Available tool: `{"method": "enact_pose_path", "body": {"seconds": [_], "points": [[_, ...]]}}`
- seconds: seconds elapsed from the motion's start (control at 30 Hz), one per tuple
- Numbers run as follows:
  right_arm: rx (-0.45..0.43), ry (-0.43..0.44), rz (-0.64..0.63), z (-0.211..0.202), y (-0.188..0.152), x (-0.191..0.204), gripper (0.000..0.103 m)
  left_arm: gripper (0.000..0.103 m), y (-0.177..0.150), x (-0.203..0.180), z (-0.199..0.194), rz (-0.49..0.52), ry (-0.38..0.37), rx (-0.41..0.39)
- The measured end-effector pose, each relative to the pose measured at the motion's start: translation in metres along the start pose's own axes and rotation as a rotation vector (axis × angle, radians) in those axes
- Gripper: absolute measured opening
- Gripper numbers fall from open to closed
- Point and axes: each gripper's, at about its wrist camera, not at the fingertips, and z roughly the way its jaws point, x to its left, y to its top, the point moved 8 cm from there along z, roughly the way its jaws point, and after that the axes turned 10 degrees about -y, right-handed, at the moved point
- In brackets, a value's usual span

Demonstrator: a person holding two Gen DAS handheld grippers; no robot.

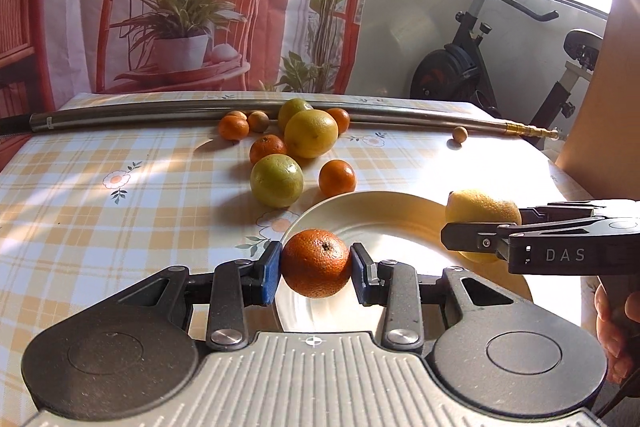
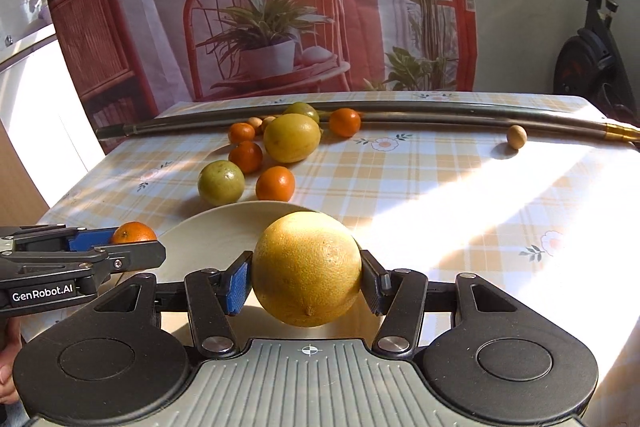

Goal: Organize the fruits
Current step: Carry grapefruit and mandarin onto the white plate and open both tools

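a: fruits are what i'm sorting. my left gripper [image 1: 316, 263] has its blue pads tight on both sides of a small orange [image 1: 316, 263], held over the near left part of the white plate [image 1: 400, 215]. my right gripper [image 2: 306, 275] is opened wide around a big yellow fruit [image 2: 306, 269], pads pressed on each side, over the right side of the plate.

b: is anything on the plate yet?

a: no, i think it's bare. the other fruits [image 1: 294, 143] sit in a bunch just past the plate, near the long metal pole [image 1: 160, 111].

b: what could go wrong?

a: round fruit rolls. if i let go from high up, it could bounce off the plate and run across the checked cloth [image 1: 100, 187]. the two grippers are close too, so they could bump, and the yellow one bulges out past the pads and might slip.

b: do the two cameras show different things?

a: yes. the left one shows fingers [image 1: 616, 323] of the hand holding the right gripper. the right one shows the whole yellow fruit; the left one only shows a bit of it.
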Motion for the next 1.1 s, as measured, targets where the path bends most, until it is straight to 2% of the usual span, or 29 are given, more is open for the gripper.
{"method": "enact_pose_path", "body": {"seconds": [0.4, 0.83, 1.1], "points": [[0.011, -0.031, -0.027, 0.001, -0.012, 0.0, 0.051, 0.038, -0.012, -0.002, 0.009, 0.024, 0.005, 0.055], [0.036, -0.025, -0.048, 0.004, -0.02, 0.004, 0.051, 0.038, -0.014, -0.003, 0.012, 0.028, 0.007, 0.066], [0.022, -0.036, -0.045, 0.001, -0.019, 0.003, 0.052, 0.039, -0.014, -0.004, 0.012, 0.026, 0.005, 0.068]]}}
